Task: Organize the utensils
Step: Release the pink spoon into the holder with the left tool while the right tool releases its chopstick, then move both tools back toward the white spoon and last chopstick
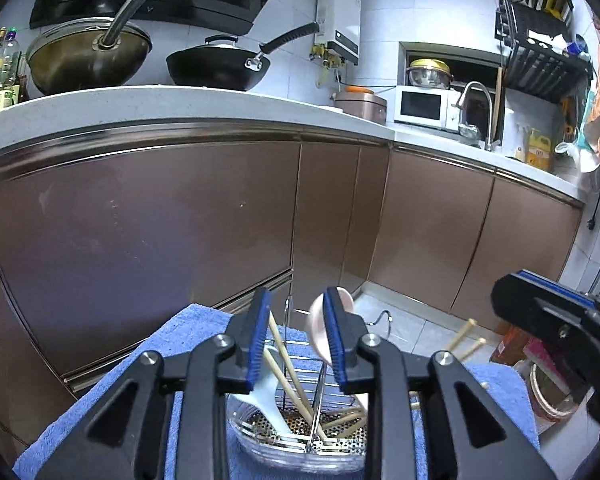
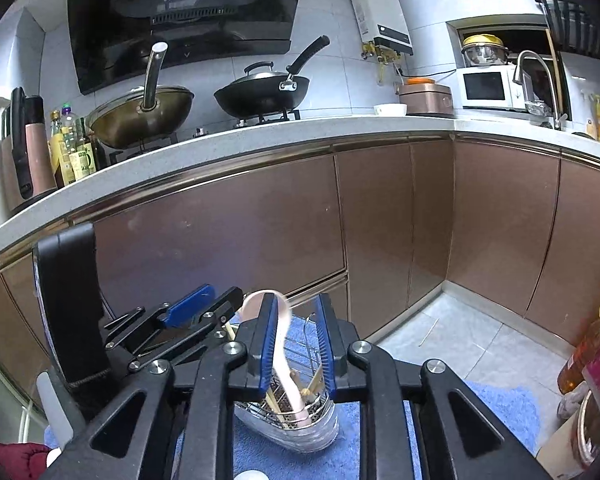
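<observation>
A wire utensil holder (image 1: 300,432) in a clear tray stands on a blue towel (image 1: 188,328). In it stand wooden chopsticks (image 1: 288,364), a white spoon (image 1: 266,396) and a pink spoon (image 1: 316,328). My left gripper (image 1: 298,292) hangs open over the holder, with the chopsticks and white spoon in the gap and the pink spoon by its right pad. In the right wrist view my right gripper (image 2: 297,298) is open around the pink spoon (image 2: 290,376), which leans on the left pad only. The holder (image 2: 300,428) sits below it. The left gripper (image 2: 204,300) is close on its left.
Brown cabinet doors (image 1: 160,220) rise just behind the towel, under a white countertop (image 1: 180,104) with two woks. Two more chopstick ends (image 1: 470,330) poke up right of the holder. An oil bottle (image 2: 588,344) and a pot (image 1: 548,396) stand on the tiled floor at right.
</observation>
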